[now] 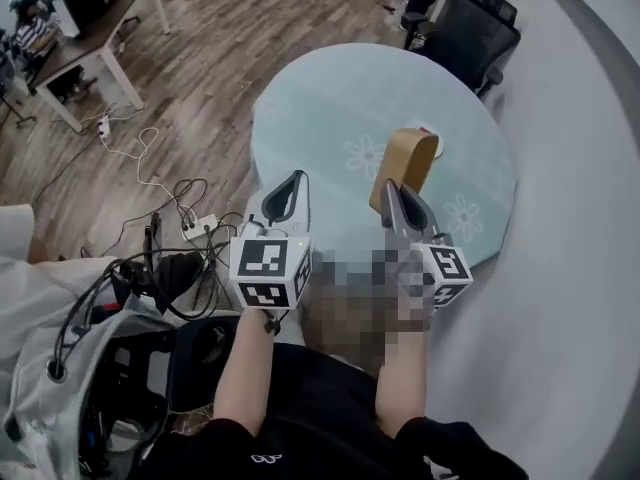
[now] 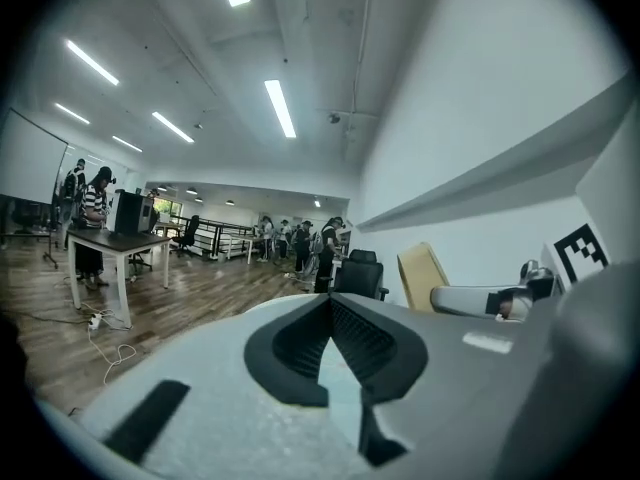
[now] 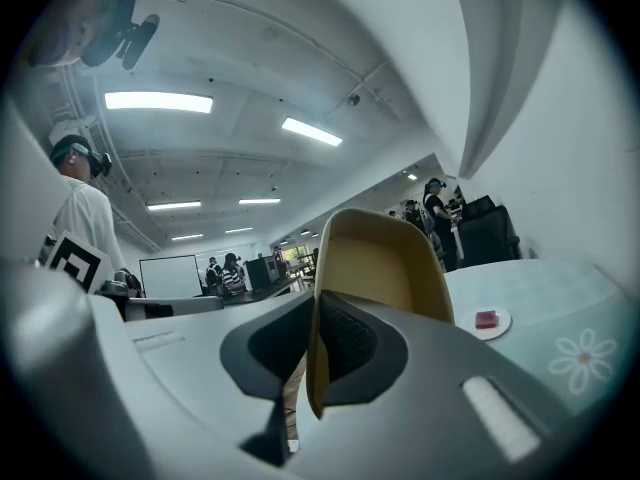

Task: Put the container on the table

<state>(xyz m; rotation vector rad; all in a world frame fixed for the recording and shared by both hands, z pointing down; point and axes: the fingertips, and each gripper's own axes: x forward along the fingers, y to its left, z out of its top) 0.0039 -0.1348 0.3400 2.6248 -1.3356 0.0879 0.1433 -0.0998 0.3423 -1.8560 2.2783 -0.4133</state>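
A tan, tray-like container hangs tilted on edge above the near part of the round pale-green table. My right gripper is shut on its lower rim; in the right gripper view the container's wall stands clamped between the dark pads. My left gripper hovers at the table's near left edge, jaws shut, holding nothing. In the left gripper view the container shows to the right, beside the other gripper.
A small white dish with a pink cube sits on the table behind the container. Black office chairs stand at the far side. Cables and a power strip lie on the wooden floor at left. People stand in the background.
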